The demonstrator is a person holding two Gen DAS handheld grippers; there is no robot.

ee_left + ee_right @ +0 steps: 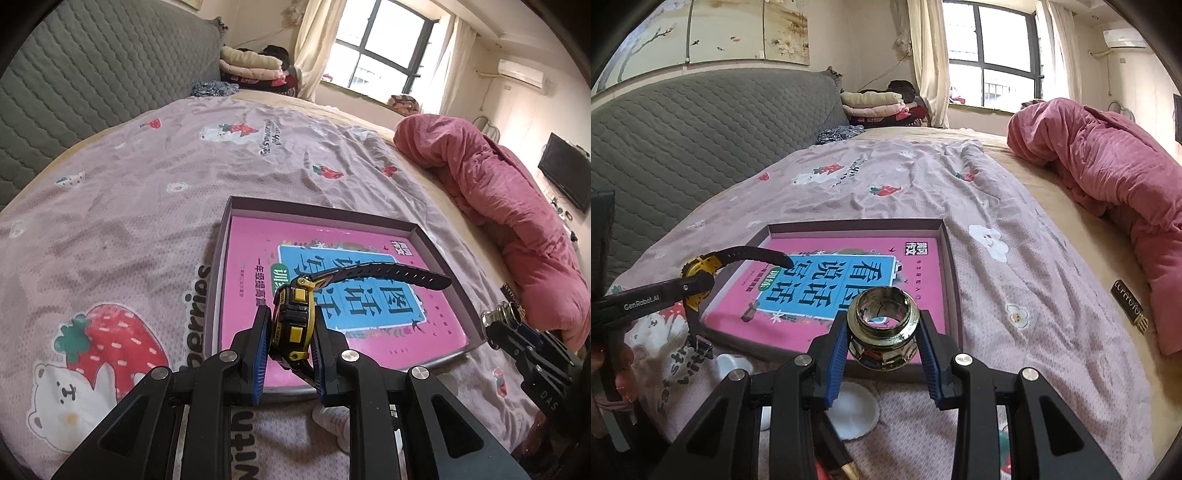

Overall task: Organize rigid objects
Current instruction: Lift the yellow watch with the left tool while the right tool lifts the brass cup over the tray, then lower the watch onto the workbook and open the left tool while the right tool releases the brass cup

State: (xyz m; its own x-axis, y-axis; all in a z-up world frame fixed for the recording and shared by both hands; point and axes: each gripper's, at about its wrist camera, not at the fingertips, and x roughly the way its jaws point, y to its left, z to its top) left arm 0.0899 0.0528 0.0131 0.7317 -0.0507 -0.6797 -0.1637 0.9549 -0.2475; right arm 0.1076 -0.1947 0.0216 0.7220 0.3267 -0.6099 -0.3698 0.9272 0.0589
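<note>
A shallow grey box lies on the bed with a pink book inside. My left gripper is shut on a black and yellow wristwatch, held above the box's near edge, its strap pointing right. In the right wrist view the watch hangs over the box's left corner. My right gripper is shut on a shiny metal threaded fitting, held above the near edge of the box and the pink book. The fitting also shows at the right of the left wrist view.
A white lid and small white pieces lie on the strawberry-print sheet near the box. A rolled pink quilt lies at right. A grey padded headboard and folded clothes stand behind.
</note>
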